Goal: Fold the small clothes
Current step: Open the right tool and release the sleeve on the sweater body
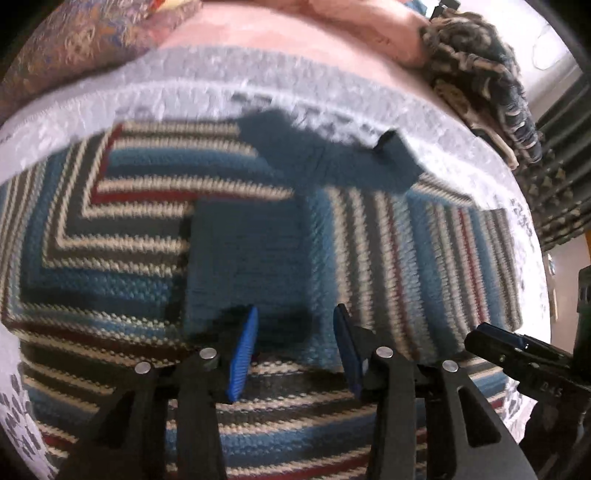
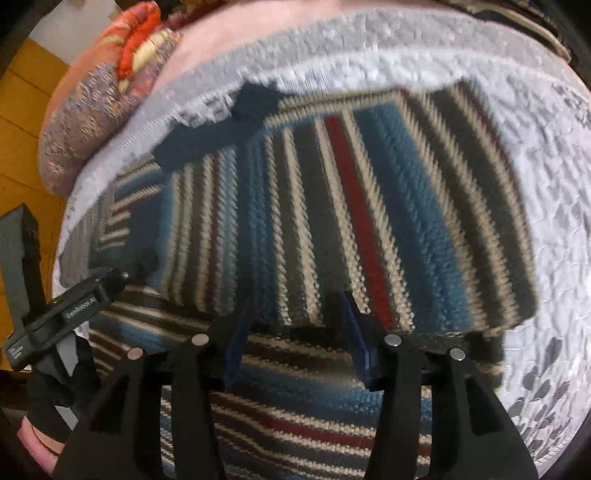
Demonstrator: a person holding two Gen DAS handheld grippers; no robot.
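The striped knit sweater (image 1: pixel 229 236) lies part-folded on the white cover (image 1: pixel 332 103): soft, thick, probably heavy. Left gripper (image 1: pixel 293 350) and right gripper (image 2: pixel 295 343) jaws wide, empty; take its near hem corners.

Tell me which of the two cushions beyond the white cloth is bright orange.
The upper cushion, at the top left of the right wrist view. It lies on the larger cushion, which is dull purple-brown with a fine pattern.

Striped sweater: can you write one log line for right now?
striped sweater: sleeves folded in, on white cover | left hand-held gripper: open | right hand-held gripper: open
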